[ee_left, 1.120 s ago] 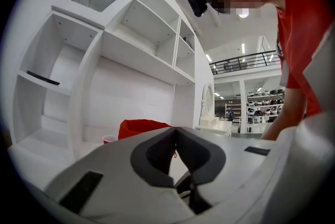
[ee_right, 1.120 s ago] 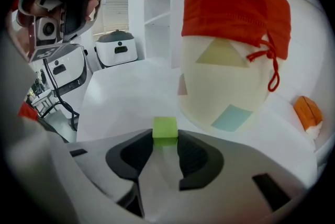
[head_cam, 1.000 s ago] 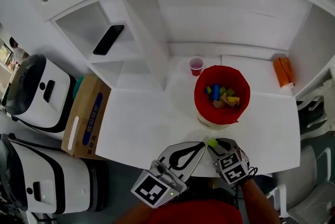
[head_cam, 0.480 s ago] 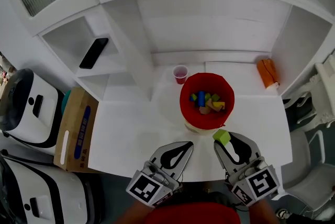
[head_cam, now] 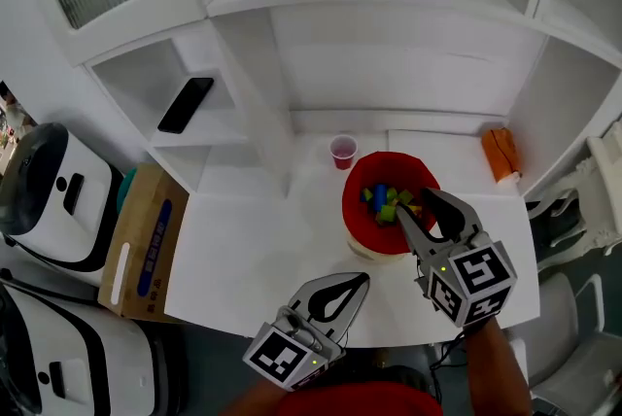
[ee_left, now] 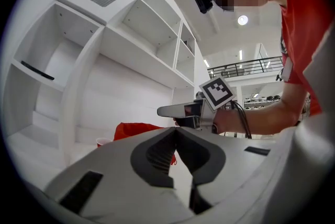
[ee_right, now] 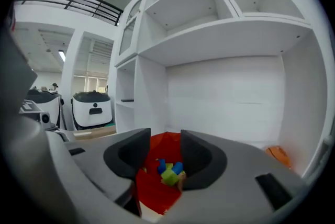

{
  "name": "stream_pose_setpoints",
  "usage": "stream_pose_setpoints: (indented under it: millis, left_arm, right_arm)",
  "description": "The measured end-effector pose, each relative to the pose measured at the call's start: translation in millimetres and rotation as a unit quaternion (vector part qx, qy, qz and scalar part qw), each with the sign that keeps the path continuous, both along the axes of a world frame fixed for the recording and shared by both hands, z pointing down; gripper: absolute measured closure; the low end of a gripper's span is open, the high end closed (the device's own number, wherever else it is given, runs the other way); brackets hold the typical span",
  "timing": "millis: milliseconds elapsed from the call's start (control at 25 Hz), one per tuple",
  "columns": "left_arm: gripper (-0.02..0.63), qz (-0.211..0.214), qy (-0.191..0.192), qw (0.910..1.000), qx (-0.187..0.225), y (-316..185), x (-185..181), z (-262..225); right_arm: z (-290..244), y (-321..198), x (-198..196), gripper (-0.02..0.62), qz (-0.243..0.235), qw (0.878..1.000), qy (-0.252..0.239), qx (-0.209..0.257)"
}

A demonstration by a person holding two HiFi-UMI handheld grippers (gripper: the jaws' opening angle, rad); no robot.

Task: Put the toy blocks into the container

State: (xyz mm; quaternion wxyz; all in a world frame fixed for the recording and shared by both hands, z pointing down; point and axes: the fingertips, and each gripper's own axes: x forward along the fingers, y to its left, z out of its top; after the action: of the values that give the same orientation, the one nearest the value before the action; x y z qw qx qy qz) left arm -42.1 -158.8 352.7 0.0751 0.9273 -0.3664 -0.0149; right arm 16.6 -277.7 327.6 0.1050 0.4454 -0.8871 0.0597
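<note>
The red container (head_cam: 356,210) stands on the white table (head_cam: 243,259) and holds several coloured toy blocks (head_cam: 387,200). My right gripper (head_cam: 414,204) hangs over the container's near right rim, its jaws opening. Through them, in the right gripper view, a green block (ee_right: 169,176) lies free among the blue and yellow ones inside the container (ee_right: 149,186), and neither pad of the right gripper (ee_right: 164,135) touches it. My left gripper (head_cam: 361,279) rests shut and empty near the table's front edge, and its closed tips (ee_left: 175,131) point toward the container (ee_left: 133,130).
A small pink cup (head_cam: 342,152) stands just behind the container to the left. An orange object (head_cam: 501,155) lies at the back right. A black phone (head_cam: 185,104) sits on a shelf at left. A cardboard box (head_cam: 143,239) and white machines (head_cam: 49,190) stand left of the table.
My right gripper carried the green block from the table's front edge up over the container and let it go among the other blocks. The left gripper stayed put.
</note>
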Motion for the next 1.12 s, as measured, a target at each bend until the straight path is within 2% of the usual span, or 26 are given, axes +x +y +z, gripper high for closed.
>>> stream_pose_setpoints:
  millis: [120,200,320,400,680,1120]
  left_arm:
    - [0.592,-0.004,0.002,1.0000,0.003,-2.0,-1.1,-5.7]
    - [0.592,-0.007,0.006,0.9999,0.013,-2.9,-0.4,-12.4]
    - [0.592,-0.004,0.011,0.9995,0.031,-2.1,4.7,-25.3]
    - [0.592,0.005,0.009,0.9992,0.038,0.9,11.3,-33.0]
    - [0.592,0.036,-0.013,0.9986,0.038,16.6,40.3,-40.3]
    - [0.592,0.031,-0.015,0.9988,0.036,27.5,50.9,-41.2]
  right_arm:
    - [-17.4,19.5,0.6,0.405,-0.018,0.999,-0.026,0.030]
    - [-30.9,36.9,5.3,0.489,-0.025,0.997,-0.050,0.056]
    - [-45.0,63.7,15.1,0.561,-0.024,0.993,-0.071,0.089]
    - [-47.9,80.8,18.9,0.588,-0.025,0.992,-0.071,0.102]
    - [-35.3,122.3,26.3,0.588,-0.030,0.990,-0.093,0.101]
    - [-29.8,141.0,26.8,0.590,-0.045,0.990,-0.097,0.096]
